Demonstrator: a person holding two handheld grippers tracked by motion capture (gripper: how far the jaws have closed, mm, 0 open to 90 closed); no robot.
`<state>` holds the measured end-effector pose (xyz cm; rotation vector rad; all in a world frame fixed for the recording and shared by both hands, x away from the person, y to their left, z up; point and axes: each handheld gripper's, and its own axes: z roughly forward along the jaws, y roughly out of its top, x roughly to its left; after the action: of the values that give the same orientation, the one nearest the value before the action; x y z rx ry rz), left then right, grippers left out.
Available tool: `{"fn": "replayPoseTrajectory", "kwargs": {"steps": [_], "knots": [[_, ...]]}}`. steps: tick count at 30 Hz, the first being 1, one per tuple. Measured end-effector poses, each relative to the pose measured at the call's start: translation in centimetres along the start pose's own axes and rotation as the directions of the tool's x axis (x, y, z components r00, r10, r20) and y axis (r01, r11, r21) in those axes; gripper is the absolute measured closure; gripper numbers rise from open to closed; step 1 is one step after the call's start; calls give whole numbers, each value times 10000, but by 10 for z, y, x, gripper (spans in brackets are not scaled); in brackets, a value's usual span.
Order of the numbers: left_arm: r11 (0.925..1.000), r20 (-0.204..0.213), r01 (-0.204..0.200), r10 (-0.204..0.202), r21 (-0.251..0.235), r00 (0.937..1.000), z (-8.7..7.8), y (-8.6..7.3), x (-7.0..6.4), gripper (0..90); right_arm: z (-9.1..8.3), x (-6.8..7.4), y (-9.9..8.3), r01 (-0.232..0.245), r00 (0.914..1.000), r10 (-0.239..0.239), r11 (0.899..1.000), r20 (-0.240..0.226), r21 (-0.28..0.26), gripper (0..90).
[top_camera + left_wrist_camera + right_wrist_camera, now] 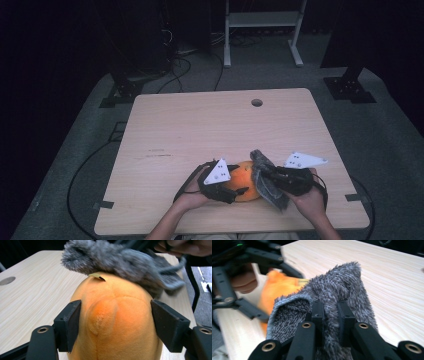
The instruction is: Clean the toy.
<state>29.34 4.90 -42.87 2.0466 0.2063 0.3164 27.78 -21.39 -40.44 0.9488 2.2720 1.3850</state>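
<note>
The left gripper (116,322) clamps an orange plush toy (117,322) between wide-set jaws. In its own view the right gripper (329,312) pinches a grey fuzzy cloth (337,285), jaws nearly closed. The high view shows the table (200,125).

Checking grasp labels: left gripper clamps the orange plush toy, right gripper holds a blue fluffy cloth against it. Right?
Not quite: the fluffy cloth pinched by the right gripper is grey, as the right gripper view shows. The left gripper does clamp the orange plush toy.

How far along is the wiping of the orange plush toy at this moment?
Done: the left hand-held gripper has its jaws on either side of the orange plush toy, and the right hand-held gripper is shut on the grey cloth. In hand: the cloth lies against the toy's top. Left: wiping the rest of it; how much is already wiped cannot be told.
</note>
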Motion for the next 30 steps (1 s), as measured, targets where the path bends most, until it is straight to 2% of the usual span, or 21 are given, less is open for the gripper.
{"fn": "replayPoseTrajectory", "kwargs": {"steps": [1,3,4,5,6,7,9,11,12,14,16,18,19,20,22,24,25,27,30], "knots": [[9998,82,-181,181,8,9998,1,0,-2,284,-2,2,2,-15,9999,14,9999,-112,-158,778],[9982,304,-598,596,52,9978,3,1,-6,284,-3,11,7,102,9979,-133,9987,-632,-494,778],[9969,344,-771,767,128,9965,3,2,-8,282,-2,17,10,289,9959,-337,9979,-845,-575,777],[9961,333,-850,842,229,9959,2,1,-8,282,0,23,12,624,9947,-659,9970,-788,-459,777],[9962,380,-829,818,272,9959,1,1,-6,284,3,27,12,873,9935,-895,9956,-705,-346,777],[9964,432,-788,775,308,9961,-1,0,-4,287,5,28,11,909,9930,-929,9954,-723,-311,777],[9972,437,-644,628,375,9971,-4,-2,0,298,5,21,9,677,9948,-696,9973,-748,-266,778],[9988,410,-306,290,390,9987,-8,-5,6,301,7,12,3,629,9977,-629,9980,-253,-19,778],[9993,414,-128,114,354,9991,-9,-6,8,299,7,6,0,268,9993,-266,9996,-262,78,778],[9993,483,260,-274,286,9985,-9,-3,9,232,8,1,-4,-171,9991,174,9998,-399,81,778],[9983,426,509,-521,288,9977,-7,4,6,166,8,5,-2,-36,9995,39,9999,-327,98,778],[9981,287,242,-259,559,9993,-5,7,4,178,9,14,2,491,9985,-488,9988,-252,84,777],[9983,232,121,-134,572,9996,-5,5,5,209,9,15,2,541,9984,-539,9985,-197,97,777],[9985,280,298,-312,468,9991,-6,2,7,236,9,14,2,509,9986,-506,9986,-181,131,777],[9979,268,520,-530,399,9982,-8,-3,11,259,10,6,-1,142,9990,-139,9999,-415,67,776],[9972,205,609,-618,443,9979,-10,-5,14,272,12,0,-4,257,9996,-255,9993,-82,278,776],[9969,221,642,-652,457,9976,-12,-6,15,276,14,-4,-7,392,9988,-407,9978,278,527,776],[9967,337,683,-698,439,9970,-13,-8,16,277,15,-10,-12,114,9990,-144,9975,417,704,777],[9972,446,578,-599,474,9972,-15,-9,17,277,11,-9,-9,-139,9995,130,9994,287,325,776]]}}
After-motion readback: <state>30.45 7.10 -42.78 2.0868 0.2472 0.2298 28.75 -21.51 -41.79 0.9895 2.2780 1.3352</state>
